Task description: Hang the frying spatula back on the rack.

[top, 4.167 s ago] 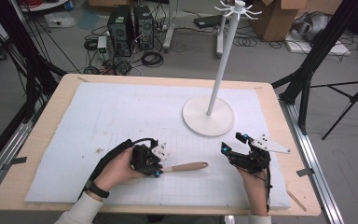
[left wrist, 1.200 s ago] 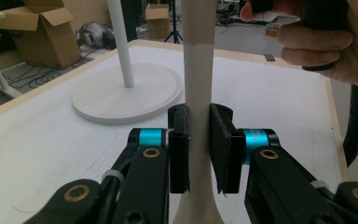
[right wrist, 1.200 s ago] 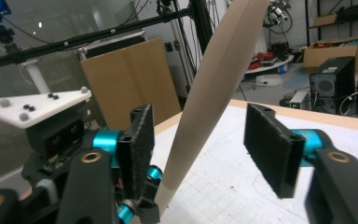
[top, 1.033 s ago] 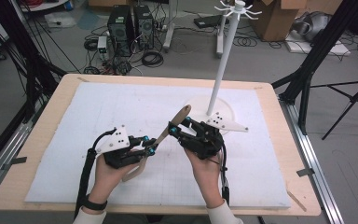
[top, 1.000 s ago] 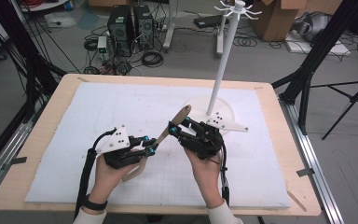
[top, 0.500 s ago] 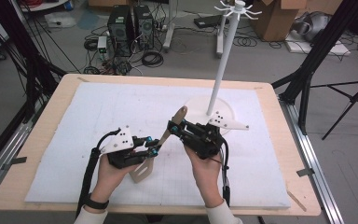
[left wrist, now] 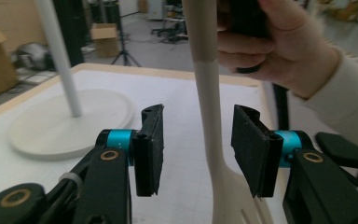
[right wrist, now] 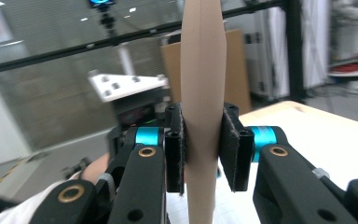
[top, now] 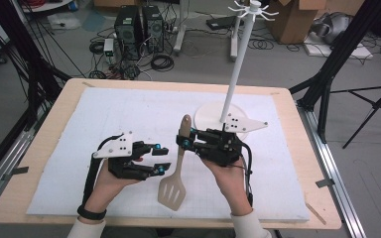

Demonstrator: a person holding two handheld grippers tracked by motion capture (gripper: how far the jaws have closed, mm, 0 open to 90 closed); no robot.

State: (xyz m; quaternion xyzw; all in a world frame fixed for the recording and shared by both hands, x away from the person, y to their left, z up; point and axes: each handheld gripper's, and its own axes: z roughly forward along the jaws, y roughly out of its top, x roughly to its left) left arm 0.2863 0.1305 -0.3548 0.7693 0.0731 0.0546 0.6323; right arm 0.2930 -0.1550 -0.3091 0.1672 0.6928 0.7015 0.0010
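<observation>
A spatula with a wooden handle and a beige slotted head hangs head-down over the white mat. My right gripper is shut on the handle; in the right gripper view both pads press the handle, having just closed on it. My left gripper sits to the left of the spatula's neck. Its jaws have just been opening. In the left gripper view the beige neck stands between the pads, and neither pad touches it.
A white hanger stand has its round base just behind my right gripper, and its pole rises to hooks at the top. The white mat covers the wooden table. Cables, computers and boxes lie on the floor beyond.
The left jaws have opened off the spatula. The right gripper has closed on the handle, and the spatula now hangs more upright from it. Both hands stayed nearly in place.
</observation>
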